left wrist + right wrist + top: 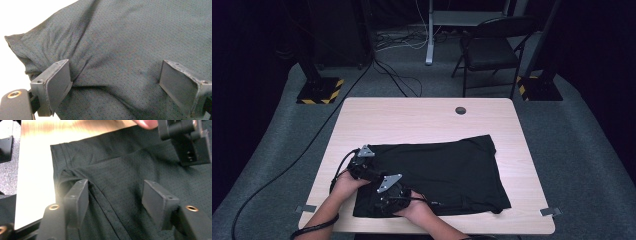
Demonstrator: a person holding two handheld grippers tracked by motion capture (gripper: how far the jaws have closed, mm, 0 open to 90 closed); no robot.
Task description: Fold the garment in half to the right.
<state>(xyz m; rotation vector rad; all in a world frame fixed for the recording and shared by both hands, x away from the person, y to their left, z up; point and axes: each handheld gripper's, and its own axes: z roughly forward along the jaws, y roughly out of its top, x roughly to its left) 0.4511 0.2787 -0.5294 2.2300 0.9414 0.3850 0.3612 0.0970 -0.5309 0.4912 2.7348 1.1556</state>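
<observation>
A black mesh garment (442, 175) lies spread flat on the pale wooden table (422, 120). My left gripper (362, 162) sits at the garment's left edge. In the left gripper view its jaws (113, 72) stand wide apart over a raised bulge of garment (120, 37), the left one against a fold. My right gripper (387, 195) rests on the near left part of the cloth. Its jaws (115, 190) straddle a seamed fold of the garment (112, 170) near the hem without pinching it. The left gripper's body (185, 142) shows at the upper right of the right gripper view.
A cable hole (460, 110) sits near the table's far edge, and metal brackets (550, 212) at its near corners. Behind the table stand a black chair (489, 50), a desk leg (430, 40), floor cables and two stands with striped bases (319, 90).
</observation>
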